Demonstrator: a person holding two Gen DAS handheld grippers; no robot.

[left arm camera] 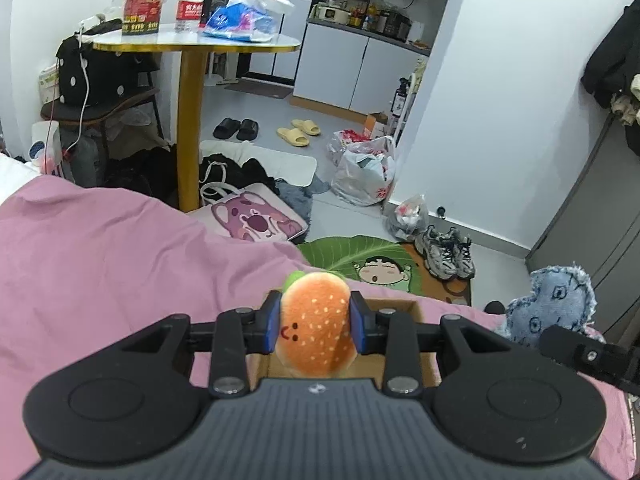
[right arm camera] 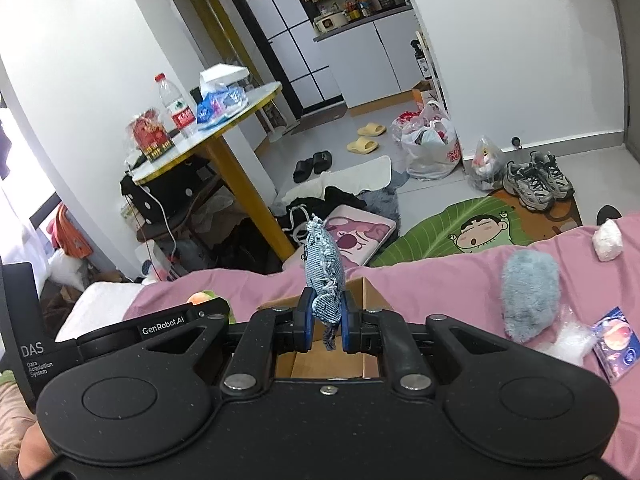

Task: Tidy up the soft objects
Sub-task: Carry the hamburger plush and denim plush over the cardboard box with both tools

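Left gripper (left arm camera: 316,326) clamps orange plush burger (left arm camera: 316,320); right gripper (right arm camera: 325,320) pinches frayed denim toy (right arm camera: 322,268). Centre each over brown cardboard box (right arm camera: 370,292) before release.

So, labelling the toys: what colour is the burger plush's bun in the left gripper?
Orange with pale sesame specks, on the burger plush; left wrist view.
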